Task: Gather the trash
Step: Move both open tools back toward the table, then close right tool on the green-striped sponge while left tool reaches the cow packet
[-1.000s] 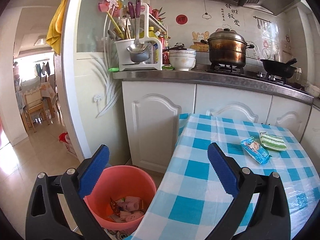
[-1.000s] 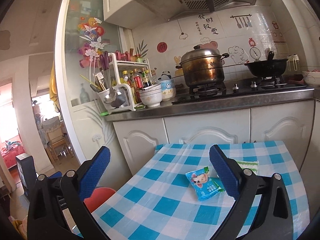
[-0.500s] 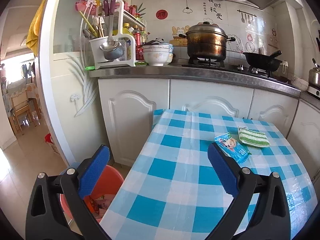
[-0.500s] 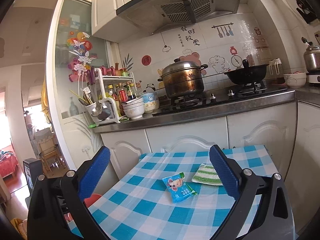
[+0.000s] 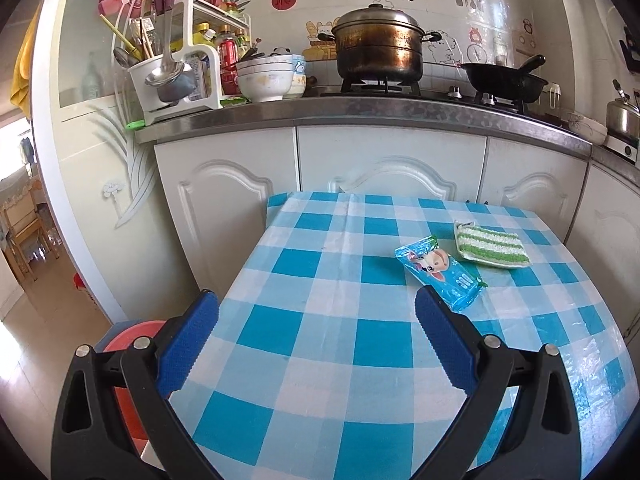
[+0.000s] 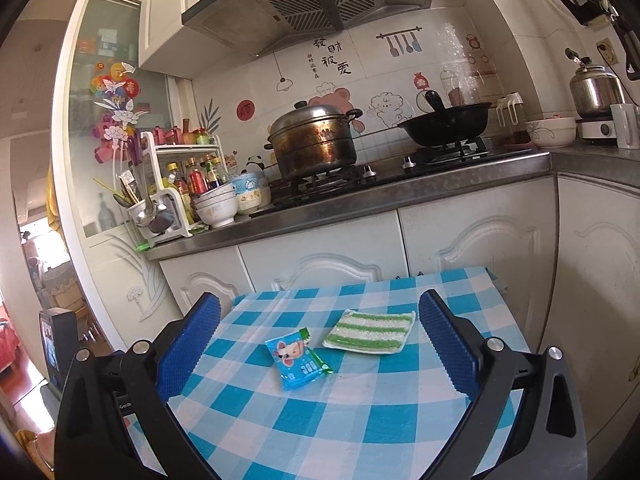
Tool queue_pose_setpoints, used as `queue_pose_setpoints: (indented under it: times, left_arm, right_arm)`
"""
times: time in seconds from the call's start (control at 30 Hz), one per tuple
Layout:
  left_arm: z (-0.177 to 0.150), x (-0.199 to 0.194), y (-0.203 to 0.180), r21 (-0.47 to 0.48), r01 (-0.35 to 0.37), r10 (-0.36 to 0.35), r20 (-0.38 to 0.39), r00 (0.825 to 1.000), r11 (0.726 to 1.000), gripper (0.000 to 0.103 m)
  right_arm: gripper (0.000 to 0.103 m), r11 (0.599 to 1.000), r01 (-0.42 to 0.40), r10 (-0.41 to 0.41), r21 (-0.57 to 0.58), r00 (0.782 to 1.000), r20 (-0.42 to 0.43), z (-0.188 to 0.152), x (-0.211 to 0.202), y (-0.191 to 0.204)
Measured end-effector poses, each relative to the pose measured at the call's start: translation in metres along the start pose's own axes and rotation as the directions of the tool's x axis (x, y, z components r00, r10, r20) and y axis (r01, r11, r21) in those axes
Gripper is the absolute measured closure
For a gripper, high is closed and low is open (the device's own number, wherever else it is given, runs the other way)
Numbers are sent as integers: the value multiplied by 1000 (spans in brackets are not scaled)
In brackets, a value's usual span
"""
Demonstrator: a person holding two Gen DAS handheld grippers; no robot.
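Note:
A blue snack wrapper (image 5: pixel 439 273) (image 6: pixel 298 358) with a cartoon face lies on the blue-and-white checked table (image 5: pixel 320 352) (image 6: pixel 352 412). My left gripper (image 5: pixel 316 312) hangs open over the table's near left part, and the wrapper sits just beyond its right finger. My right gripper (image 6: pixel 320 312) is open too, with the wrapper lying ahead between its fingers, apart from both. A pink-red trash bucket (image 5: pixel 128 330) stands on the floor left of the table, mostly hidden behind the left gripper.
A green-and-white striped sponge cloth (image 5: pixel 491 245) (image 6: pixel 370 332) lies just behind the wrapper. White cabinets (image 5: pixel 384 168) and a steel counter with a pot (image 5: pixel 378 46), wok (image 6: pixel 446 122), bowls and a utensil rack (image 5: pixel 172 68) close off the far side. A doorway opens at left.
Both views have swung right and lower toward the table. The bucket slid from the middle of the left view to its left edge, and the wrapper now lies nearer both grippers.

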State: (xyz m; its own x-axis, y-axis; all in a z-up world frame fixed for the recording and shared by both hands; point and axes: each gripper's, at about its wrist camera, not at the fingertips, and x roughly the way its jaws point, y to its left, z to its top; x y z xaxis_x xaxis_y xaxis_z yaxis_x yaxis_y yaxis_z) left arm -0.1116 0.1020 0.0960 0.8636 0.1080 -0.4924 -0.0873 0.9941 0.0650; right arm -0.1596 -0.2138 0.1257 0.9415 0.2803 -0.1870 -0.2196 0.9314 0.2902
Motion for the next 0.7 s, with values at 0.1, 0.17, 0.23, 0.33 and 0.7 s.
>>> queue_pose_setpoints:
  times: [0.1,0.17,0.23,0.33,0.7]
  left_arm:
    - [1,8,-3,6,8,-8,-15,1000,1000,4]
    - [1,13,-4,-4,21,-21,-32,999,1000,4]
    - [2,19,-5,-15,39,-39,-56,998,999,4]
    - [1,27,-9,-22,75,-77,-84,993,997,4]
    - [3,60,-44,-106,311,-326,-200,924,945,4]
  right_arm:
    - [5,1000,9,-9,20,999,-32,-4,7,-12]
    - [5,999,20,-19,29,998,-52,-8,14,-20]
    - [5,999,30,-26,42,997,-77,-12,21,-28]
    - [5,997,40,-32,68,993,-117,-18,32,-40]
    - [5,997,78,-64,31,946,-318,-29,99,-62]
